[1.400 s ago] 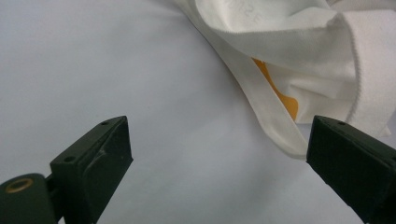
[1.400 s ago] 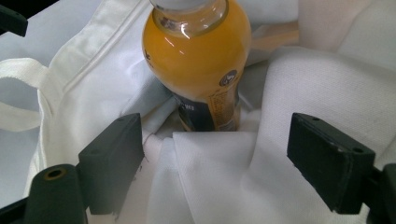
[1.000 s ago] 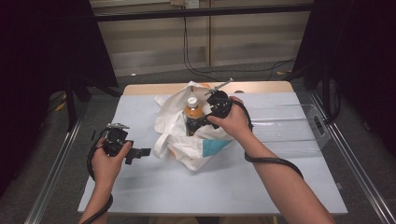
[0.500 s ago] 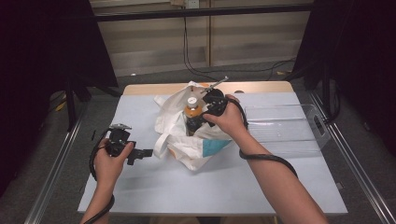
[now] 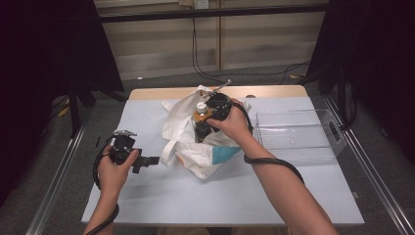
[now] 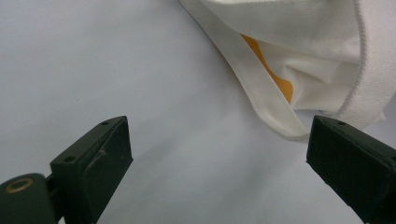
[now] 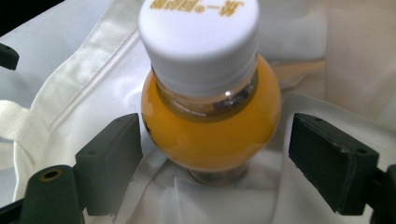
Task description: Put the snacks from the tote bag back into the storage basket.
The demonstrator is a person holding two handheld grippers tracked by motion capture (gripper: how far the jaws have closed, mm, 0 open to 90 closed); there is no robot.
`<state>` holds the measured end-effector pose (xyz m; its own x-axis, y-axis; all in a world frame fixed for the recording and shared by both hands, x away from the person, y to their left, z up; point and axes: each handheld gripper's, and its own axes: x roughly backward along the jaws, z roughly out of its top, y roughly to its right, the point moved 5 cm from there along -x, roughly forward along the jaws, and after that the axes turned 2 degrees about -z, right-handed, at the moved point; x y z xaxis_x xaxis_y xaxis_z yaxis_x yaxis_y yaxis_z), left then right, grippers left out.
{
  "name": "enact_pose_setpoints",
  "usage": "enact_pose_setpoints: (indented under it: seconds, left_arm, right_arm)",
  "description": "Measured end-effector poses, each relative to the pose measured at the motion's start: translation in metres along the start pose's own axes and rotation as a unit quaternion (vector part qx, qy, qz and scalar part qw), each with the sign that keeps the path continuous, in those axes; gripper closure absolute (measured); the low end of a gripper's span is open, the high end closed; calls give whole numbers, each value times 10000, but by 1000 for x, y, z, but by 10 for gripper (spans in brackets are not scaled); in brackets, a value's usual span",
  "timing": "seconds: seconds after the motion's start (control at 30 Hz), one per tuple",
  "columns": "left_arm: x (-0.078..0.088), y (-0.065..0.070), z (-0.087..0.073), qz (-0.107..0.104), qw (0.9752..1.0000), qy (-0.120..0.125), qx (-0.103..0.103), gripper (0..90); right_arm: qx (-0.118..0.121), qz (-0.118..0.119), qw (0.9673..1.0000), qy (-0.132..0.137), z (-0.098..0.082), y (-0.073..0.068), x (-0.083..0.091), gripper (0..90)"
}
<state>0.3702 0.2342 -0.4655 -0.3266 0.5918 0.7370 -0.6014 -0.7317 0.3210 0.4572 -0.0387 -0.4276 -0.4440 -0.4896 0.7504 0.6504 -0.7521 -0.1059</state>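
Note:
A white cloth tote bag (image 5: 191, 147) lies open in the middle of the table. A bottle of orange drink (image 5: 199, 115) with a white cap stands upright inside it. My right gripper (image 5: 204, 122) reaches down into the bag. In the right gripper view it (image 7: 215, 140) is open, one jaw on each side of the bottle (image 7: 208, 93), with a small gap showing at the right jaw. My left gripper (image 5: 146, 163) rests low over the table just left of the bag. It (image 6: 217, 140) is open wide, and the bag's strap (image 6: 261, 93) hangs close to its right jaw.
A clear plastic tray (image 5: 293, 134) sits on the right side of the pale blue table mat (image 5: 244, 196). Metal rails run along both sides of the table. Bare mat lies in front of the bag and around the left hand.
My right gripper has shifted slightly left and closer around the bottle in the bag. The left gripper has stayed almost still beside the bag.

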Motion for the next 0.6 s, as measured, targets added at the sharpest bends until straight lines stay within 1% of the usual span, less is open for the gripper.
enact_pose_setpoints:
  seconds: [0.03,0.1,0.13,0.17,0.2,0.27,0.47,0.5,0.57,0.6]
  left_arm:
    - [1,-1,0,23,10000,-19,-54,66]
    - [1,-1,0,28,10000,35,5,66]
    - [1,0,0,-3,10000,67,44,66]
    - [1,-1,0,22,10000,49,36,66]
    - [1,-1,-1,14,10000,41,36,66]
    - [1,-2,-2,7,10000,-32,-31,66]
    - [0,0,-2,5,10000,5,13,67]
    - [0,0,-2,3,10000,33,49,67]
    - [-1,0,-2,-8,10000,-4,27,67]
    - [-1,0,-2,3,10000,-3,20,67]
  right_arm:
    - [-5,-1,10000,-6,1,0,-1,170]
    - [5,13,10000,-26,1,-1,-4,170]
    - [13,-1,10000,-53,1,-2,-5,170]
    - [46,8,10000,-64,2,-2,-6,170]
    - [29,4,10000,-48,2,-2,-7,170]
    - [15,21,10000,-37,2,-2,-8,171]
    - [-58,5,10000,-30,1,-2,-13,189]
    - [-50,-6,10000,-14,1,-3,-13,196]
    - [-43,5,10000,14,2,-3,-14,207]
    - [-27,-28,10000,21,2,-3,-15,211]
